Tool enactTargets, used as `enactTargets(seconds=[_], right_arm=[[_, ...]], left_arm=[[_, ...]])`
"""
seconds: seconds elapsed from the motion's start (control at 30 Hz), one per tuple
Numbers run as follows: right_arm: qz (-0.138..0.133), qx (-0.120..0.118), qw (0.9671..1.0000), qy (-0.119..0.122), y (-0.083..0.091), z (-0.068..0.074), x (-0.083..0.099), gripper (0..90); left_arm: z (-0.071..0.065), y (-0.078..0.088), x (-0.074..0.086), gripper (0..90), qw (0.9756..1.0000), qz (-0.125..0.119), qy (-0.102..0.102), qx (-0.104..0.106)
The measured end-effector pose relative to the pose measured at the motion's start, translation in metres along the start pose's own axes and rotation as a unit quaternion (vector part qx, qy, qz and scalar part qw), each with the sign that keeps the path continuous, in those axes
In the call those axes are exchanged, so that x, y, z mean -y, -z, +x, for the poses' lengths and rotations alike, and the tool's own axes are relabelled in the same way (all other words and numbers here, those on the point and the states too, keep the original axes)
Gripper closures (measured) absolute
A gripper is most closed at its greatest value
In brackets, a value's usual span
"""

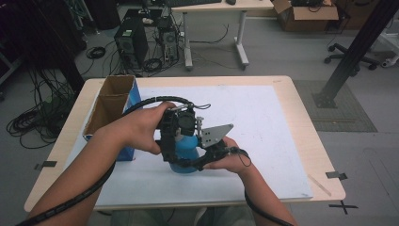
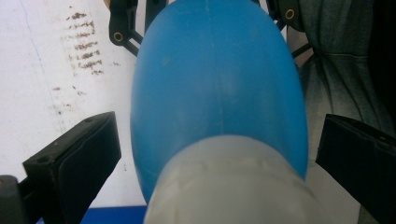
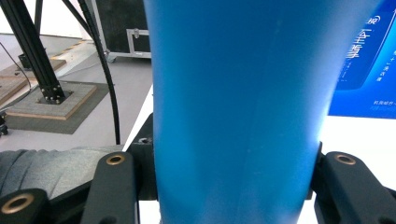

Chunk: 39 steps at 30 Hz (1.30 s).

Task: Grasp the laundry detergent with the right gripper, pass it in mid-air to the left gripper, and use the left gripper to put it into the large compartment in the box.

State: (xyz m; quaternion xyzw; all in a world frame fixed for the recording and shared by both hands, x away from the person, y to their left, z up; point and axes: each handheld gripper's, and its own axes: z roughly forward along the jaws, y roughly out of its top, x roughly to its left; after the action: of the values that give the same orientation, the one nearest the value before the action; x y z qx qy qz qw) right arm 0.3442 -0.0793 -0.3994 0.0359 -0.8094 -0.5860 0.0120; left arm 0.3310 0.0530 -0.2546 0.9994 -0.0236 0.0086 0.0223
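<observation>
Bottle [image 1: 184, 157]: blue, pale cap, upright at near centre of surface [image 1: 282, 141]. Right gripper [image 3: 233, 186] pinches its body; left gripper [image 2: 210, 154] spread around the cap end, not touching. Step: steadying bottle. Next: left closes squarely on cap.

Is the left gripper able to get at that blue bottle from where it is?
Probably yes: the left gripper already has the blue bottle between its open jaws, with gaps either side. The right gripper grips it lower down.

blue bottle [image 1: 185, 149]: 1 | cardboard box [image 1: 109, 106]: 1, two compartments | grippers: 2, left gripper [image 1: 175, 141], right gripper [image 1: 207, 153] | white mat [image 1: 263, 122]: 1 | table [image 1: 301, 113]: 1
</observation>
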Motion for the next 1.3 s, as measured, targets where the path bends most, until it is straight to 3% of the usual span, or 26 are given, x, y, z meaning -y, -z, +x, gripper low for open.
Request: enactTargets(seconds=[0.27, 0.53, 1.3], right_arm=[[0.0, 0.0, 1.0, 0.0, -0.0021, -0.0001, -0.0008, 45.0], [-0.001, 0.001, 1.0, 0.001, -0.0027, -0.0003, -0.0019, 45.0], [-0.001, 0.003, 1.0, 0.002, -0.0012, 0.0004, -0.005, 45.0]], left_arm=[[-0.0016, -0.0002, -0.0013, 1.0, 0.9999, 0.003, -0.004, -0.013], [-0.0032, 0.0017, -0.001, 9.2, 0.9996, 0.01, -0.004, -0.027], [-0.0047, 0.005, -0.0053, 22.1, 0.999, 0.014, -0.007, -0.041]])
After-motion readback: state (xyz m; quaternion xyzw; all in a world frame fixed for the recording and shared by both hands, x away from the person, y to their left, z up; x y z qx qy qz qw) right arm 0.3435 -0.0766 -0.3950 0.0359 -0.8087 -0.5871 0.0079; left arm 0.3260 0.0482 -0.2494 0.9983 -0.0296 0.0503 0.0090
